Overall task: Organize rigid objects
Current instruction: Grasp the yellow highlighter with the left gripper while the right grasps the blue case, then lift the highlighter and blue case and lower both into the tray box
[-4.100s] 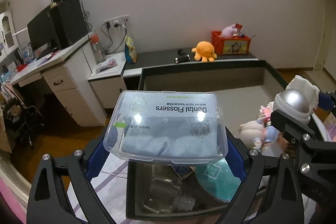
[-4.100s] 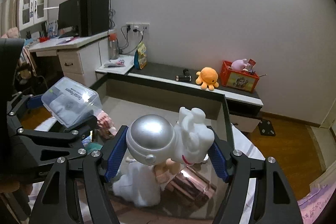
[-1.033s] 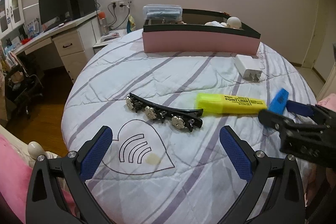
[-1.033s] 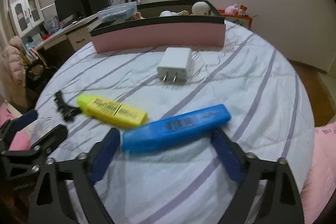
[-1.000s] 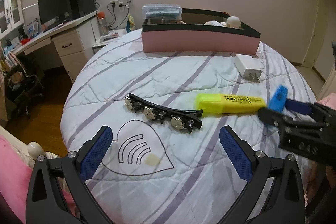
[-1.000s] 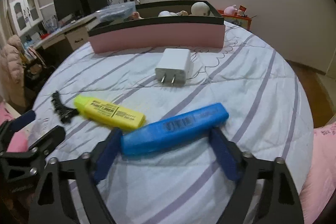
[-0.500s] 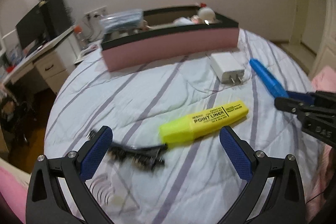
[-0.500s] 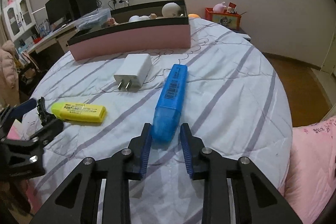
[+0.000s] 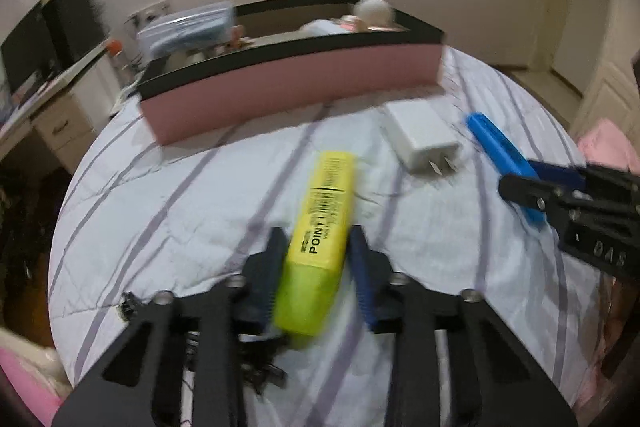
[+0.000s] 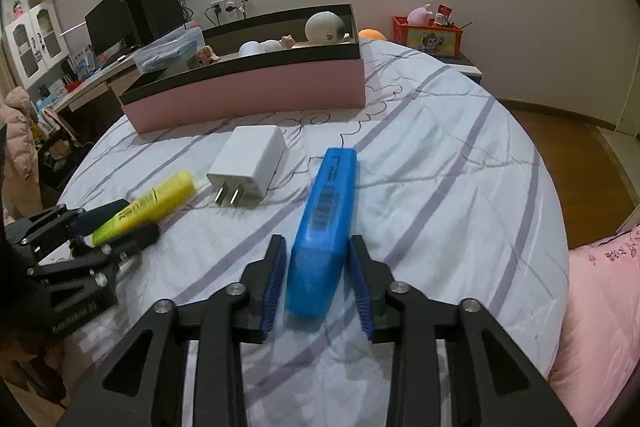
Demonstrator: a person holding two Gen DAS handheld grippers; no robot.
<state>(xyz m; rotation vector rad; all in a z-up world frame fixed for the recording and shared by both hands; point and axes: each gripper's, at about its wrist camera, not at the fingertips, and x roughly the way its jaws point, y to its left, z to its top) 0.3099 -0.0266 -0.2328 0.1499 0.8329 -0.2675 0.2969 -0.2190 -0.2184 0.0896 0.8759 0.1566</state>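
- Left hand-held gripper (image 9: pixel 316 259) clamps yellow marker (image 9: pixel 320 227) on the bed (image 10: pixel 460 155).
- Right hand-held gripper (image 10: pixel 318 267) flanks blue marker (image 10: pixel 326 219); contact unclear.
- Charger (image 10: pixel 250 161) between markers; pink box (image 10: pixel 248 95) beyond.
- Bed edge near on the right.

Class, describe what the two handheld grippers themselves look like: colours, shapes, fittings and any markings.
Both the left gripper and right gripper are matte black angular frames with triangular cut-outs and silver screw heads. Each finger carries a blue ribbed pad. Embossed lettering shows on each body's side, too blurred to read. No cables or sleeves are visible.
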